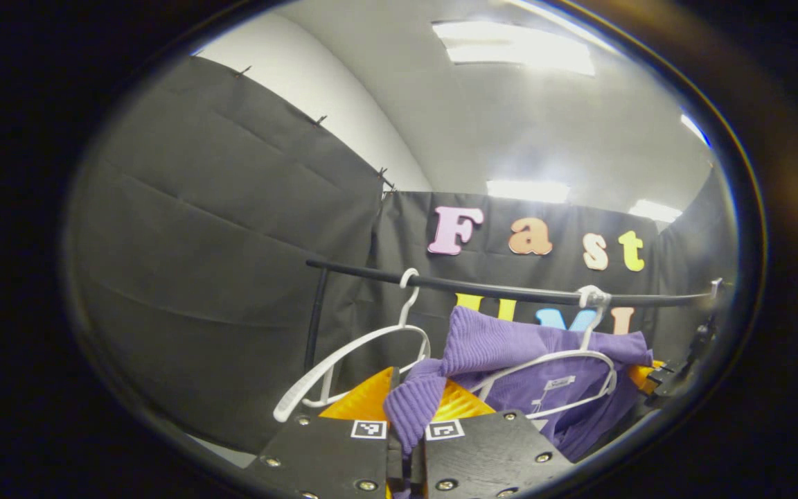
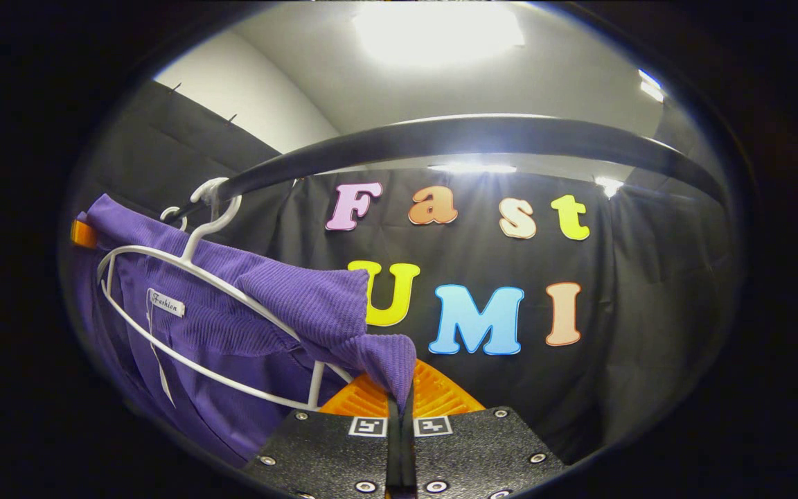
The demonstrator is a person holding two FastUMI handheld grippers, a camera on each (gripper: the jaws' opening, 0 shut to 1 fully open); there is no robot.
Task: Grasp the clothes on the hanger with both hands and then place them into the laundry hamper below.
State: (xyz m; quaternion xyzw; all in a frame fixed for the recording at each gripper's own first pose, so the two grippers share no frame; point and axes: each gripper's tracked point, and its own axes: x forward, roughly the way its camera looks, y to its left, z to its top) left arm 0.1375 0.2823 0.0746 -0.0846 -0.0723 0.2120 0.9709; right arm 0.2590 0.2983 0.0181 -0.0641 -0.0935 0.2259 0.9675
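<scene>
A purple ribbed garment (image 1: 510, 360) hangs on a white hanger (image 1: 565, 360) from a black rail (image 1: 496, 287). My left gripper (image 1: 406, 433) is shut on a fold of its left shoulder, the cloth pinched between the fingers. In the right gripper view the same purple garment (image 2: 253, 312) drapes over the white hanger (image 2: 184, 277) under the black rail (image 2: 475, 135). My right gripper (image 2: 399, 409) is shut on the garment's other shoulder, with a purple fold squeezed between its fingers. The other gripper (image 1: 669, 378) shows at the garment's far right in the left gripper view.
An empty white hanger (image 1: 364, 353) hangs on the rail left of the garment. A black upright post (image 1: 314, 319) holds the rail's left end. Black cloth walls close the booth behind and on both sides, with ceiling lights above.
</scene>
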